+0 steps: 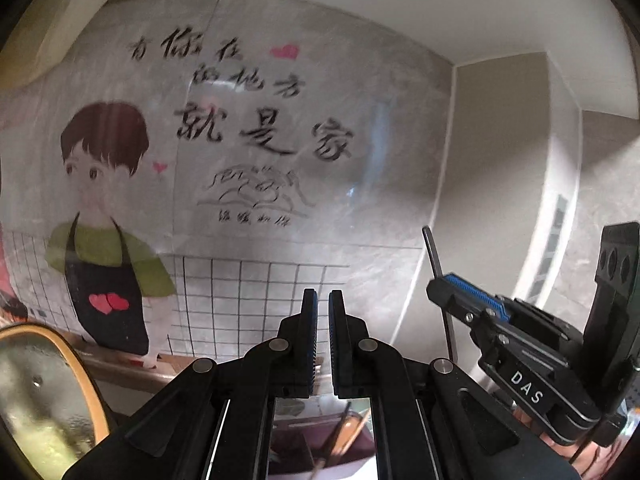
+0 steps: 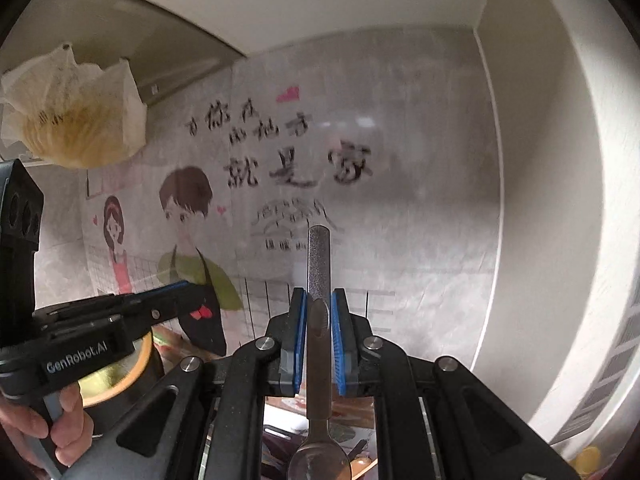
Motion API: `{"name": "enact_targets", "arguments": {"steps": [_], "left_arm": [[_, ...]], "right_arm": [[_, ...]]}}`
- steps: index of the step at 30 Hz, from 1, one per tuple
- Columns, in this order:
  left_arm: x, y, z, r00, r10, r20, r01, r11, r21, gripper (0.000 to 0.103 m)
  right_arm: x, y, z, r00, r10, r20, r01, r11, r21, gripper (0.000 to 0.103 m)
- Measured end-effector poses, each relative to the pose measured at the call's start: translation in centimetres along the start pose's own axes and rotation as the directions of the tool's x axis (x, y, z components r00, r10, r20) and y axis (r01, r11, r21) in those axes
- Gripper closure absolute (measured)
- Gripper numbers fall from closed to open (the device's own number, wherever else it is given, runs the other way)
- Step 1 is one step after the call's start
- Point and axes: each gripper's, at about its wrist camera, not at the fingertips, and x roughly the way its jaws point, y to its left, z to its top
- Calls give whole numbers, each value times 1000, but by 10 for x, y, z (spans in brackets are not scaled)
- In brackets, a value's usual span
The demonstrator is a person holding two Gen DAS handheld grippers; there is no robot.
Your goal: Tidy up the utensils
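A metal spoon (image 2: pixel 319 264) stands upright between the blue pads of my right gripper (image 2: pixel 319 294), which is shut on its neck. The flat handle points up and the bowl hangs below the fingers near the bottom edge. In the left wrist view the same spoon handle (image 1: pixel 434 256) sticks up from the right gripper (image 1: pixel 440 286) at the right. My left gripper (image 1: pixel 323 296) is shut with nothing between its fingers. From the right wrist view it shows side-on at the left (image 2: pixel 180 290), held by a hand (image 2: pixel 68 428).
A wall with a cartoon sticker (image 1: pixel 108 208) fills both views. A glass pot lid with an orange rim (image 1: pixel 40 392) sits low at the left. Stained paper (image 2: pixel 72 112) hangs under a hood. Below the fingers lies a container with wooden utensils (image 1: pixel 344 436).
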Motion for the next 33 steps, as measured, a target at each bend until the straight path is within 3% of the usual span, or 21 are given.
{"name": "enact_targets", "arguments": {"steps": [7,9,12,16,18,21,22,24,28,30,33], "left_arm": [[38,24,-46,989,-22,-148,12,998,-67,98],[39,34,-65,977,-78,-198,57,993,-107,98],[37,35,-90,955,-108,-276,89,993,-82,96],[47,15,-133,887,-161,-433,185,983,13,94],[54,1,-155,855,-163,-493,221,973,63,82],[66,-25,-191,785,-191,-590,326,937,130,67],[71,-37,-205,754,-198,-627,373,914,161,66],[84,-55,-225,710,-194,-677,426,884,194,65],[117,-77,-253,615,-195,-764,476,865,162,65],[130,-83,-262,598,-166,-784,461,871,167,65],[147,-92,-278,559,-105,-822,464,861,206,65]], "right_arm": [[44,-18,-48,994,24,-108,-19,999,49,92],[47,-24,-58,991,32,-130,-25,998,56,92],[44,-32,-72,984,33,-176,-23,998,62,92],[36,-41,-100,962,22,-273,-5,998,64,92],[28,-47,-119,945,15,-327,10,997,75,92],[16,-56,-146,919,-11,-394,50,995,90,92],[13,-60,-155,909,-13,-417,61,993,104,92],[7,-64,-170,892,-20,-452,84,989,123,93],[-8,-69,-200,864,-35,-503,122,983,141,92],[-13,-71,-210,855,-41,-518,137,980,147,92],[-22,-74,-221,845,-34,-533,140,977,160,92]]}}
